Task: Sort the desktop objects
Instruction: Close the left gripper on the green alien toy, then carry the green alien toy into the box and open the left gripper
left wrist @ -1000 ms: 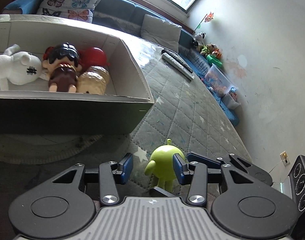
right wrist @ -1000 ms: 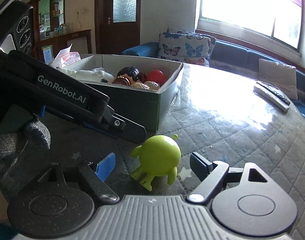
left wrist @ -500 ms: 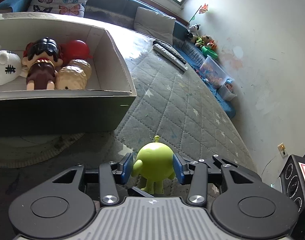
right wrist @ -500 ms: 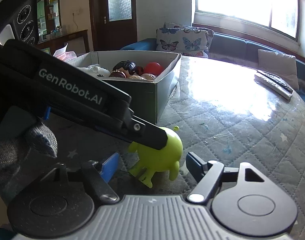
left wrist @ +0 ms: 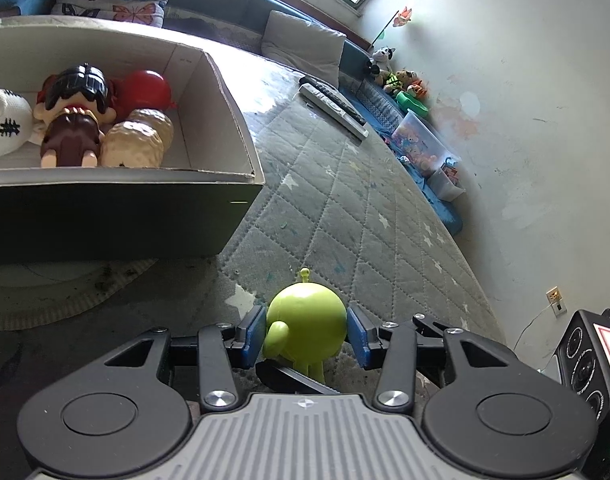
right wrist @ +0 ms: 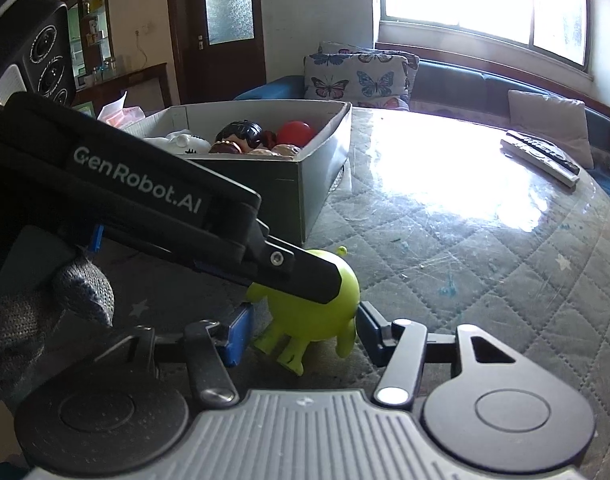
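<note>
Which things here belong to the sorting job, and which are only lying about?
Job:
- green alien toy, between the jaws of both the left gripper and the right gripper
- cardboard box with figures already inside

Lying about:
- remote controls on the quilted table cover
- butterfly cushion
- plush toys by the wall

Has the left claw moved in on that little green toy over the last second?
Yes. The left gripper has advanced from beside the cardboard box, its pads now flanking the green toy.
</note>
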The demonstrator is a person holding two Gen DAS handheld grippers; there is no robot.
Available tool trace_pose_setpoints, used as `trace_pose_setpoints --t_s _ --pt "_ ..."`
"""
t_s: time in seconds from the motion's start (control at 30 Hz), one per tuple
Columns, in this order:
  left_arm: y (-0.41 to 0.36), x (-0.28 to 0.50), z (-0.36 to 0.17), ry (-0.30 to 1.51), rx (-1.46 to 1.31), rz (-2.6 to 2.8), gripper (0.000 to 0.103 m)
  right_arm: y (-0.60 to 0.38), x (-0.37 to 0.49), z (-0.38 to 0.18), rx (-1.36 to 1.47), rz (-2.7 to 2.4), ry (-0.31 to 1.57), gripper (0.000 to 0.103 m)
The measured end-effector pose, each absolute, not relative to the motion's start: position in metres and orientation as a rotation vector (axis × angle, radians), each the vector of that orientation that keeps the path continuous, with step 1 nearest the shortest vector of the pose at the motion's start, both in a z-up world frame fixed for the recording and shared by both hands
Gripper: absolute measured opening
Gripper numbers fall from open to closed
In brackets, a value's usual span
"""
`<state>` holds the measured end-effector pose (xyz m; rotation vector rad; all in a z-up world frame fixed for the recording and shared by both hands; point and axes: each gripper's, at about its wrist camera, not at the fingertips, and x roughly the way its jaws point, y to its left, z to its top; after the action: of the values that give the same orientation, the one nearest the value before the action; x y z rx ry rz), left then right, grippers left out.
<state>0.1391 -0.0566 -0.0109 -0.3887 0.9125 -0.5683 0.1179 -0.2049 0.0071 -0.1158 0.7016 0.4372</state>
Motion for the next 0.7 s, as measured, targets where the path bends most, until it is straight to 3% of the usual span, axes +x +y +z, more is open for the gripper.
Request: trace_pose_setpoints --t_s 0.7 --pt "0.026 0.15 0.054 0.665 -0.474 -0.442 0.047 -0.122 0.164 0.079 -0.239 0.602 0.521 0.056"
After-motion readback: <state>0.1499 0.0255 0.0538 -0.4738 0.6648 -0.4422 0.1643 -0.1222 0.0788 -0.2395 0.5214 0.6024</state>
